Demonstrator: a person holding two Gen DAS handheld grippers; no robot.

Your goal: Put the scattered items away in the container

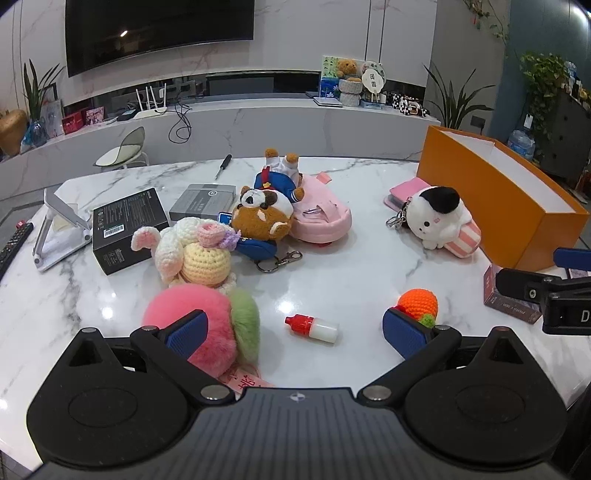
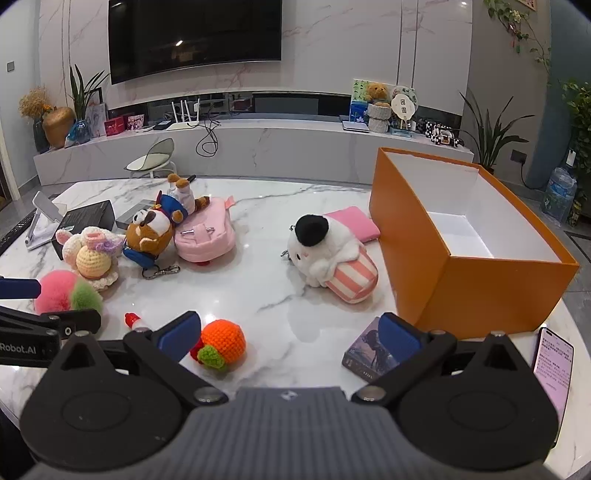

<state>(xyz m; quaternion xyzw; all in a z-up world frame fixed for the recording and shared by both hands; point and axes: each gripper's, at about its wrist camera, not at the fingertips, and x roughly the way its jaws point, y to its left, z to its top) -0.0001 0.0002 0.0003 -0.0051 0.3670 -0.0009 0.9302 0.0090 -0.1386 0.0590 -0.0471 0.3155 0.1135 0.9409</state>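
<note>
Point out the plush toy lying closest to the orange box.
The white plush with the black cap, hugging a pink-striped roll. The other plush toys lie clustered across the table, far from the orange box.

Both views are being lit evenly by cool indoor light from overhead. Small white glare spots are being reflected off the glossy marble desk (image 1: 332, 266). Straight edges are being bent by fisheye distortion, and the corners are being darkened.

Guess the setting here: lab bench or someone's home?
Most likely a home living room: a wall-mounted TV above a long marble media console with a router, and houseplants. Both grippers hover open over a marble table strewn with toys.
</note>
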